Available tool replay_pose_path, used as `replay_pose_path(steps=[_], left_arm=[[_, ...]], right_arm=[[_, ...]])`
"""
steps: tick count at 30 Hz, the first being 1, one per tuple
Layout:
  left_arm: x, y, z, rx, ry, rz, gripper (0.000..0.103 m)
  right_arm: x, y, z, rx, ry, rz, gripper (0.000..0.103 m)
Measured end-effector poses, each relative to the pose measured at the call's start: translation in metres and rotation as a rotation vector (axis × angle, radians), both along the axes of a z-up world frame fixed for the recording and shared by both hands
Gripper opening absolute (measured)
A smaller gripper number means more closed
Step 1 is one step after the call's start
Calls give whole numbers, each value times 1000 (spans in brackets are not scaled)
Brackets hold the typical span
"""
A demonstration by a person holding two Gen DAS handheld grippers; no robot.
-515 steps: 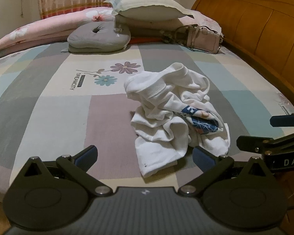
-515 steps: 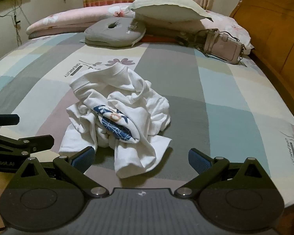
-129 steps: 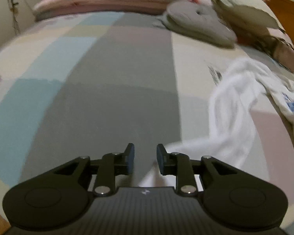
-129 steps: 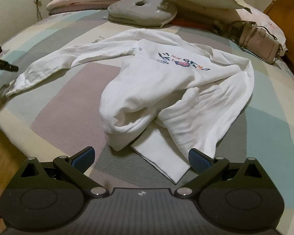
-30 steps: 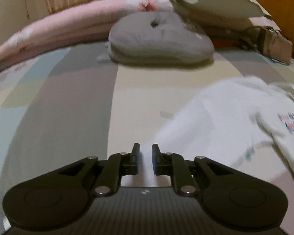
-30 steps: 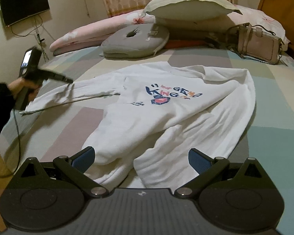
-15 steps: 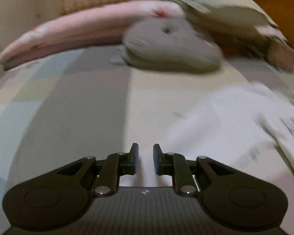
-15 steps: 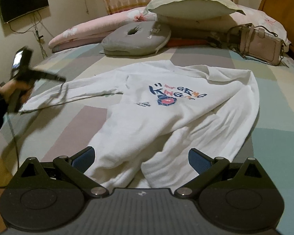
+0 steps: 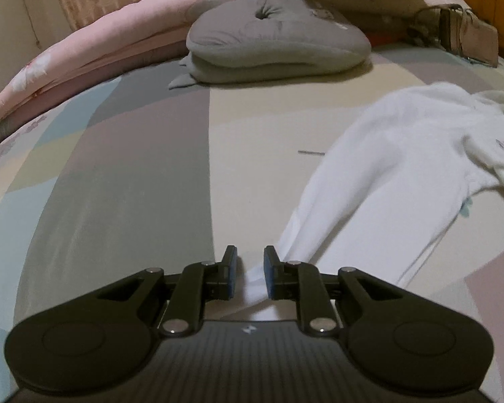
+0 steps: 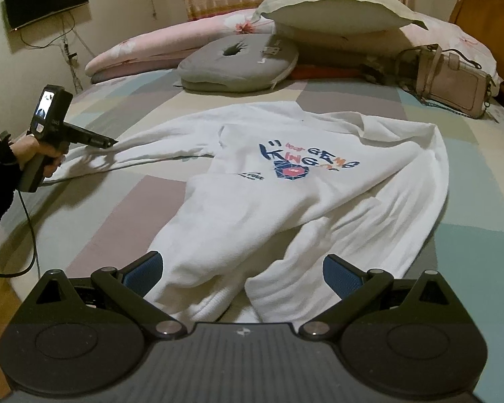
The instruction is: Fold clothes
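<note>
White sweatshirt (image 10: 285,181): spread flat on the bed (image 10: 124,201). Left tongs (image 9: 248,270): narrowly apart, still parting, sleeve cuff between, unpinched. Right tongs (image 10: 242,272): wide apart over hem.

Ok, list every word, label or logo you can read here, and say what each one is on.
"KING": navy letters in the print on the white sweatshirt chest.
"GE…": upper line of that print, the rest unclear.
Small navy patch left of the print: too small to read.
Lettering on the grey cushion: blurred, unreadable.
Small white logo on the right hand-held gripper body: a mark, no letters.
</note>
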State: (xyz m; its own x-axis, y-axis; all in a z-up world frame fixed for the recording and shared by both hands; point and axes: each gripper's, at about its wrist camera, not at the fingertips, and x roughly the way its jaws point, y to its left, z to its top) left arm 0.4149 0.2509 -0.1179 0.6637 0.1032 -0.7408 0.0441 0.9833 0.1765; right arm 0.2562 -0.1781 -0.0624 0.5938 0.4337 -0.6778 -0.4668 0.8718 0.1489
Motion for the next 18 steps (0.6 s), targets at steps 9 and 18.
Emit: replay_pose_path(steps=[9, 18], left_arm=[[-8, -5, 1, 37, 1, -85, 21], [-1, -4, 1, -17, 21, -87, 0]], right_arm=[[1, 1, -1, -3, 5, -6, 103], [-1, 7, -5, -22, 6, 14, 103]])
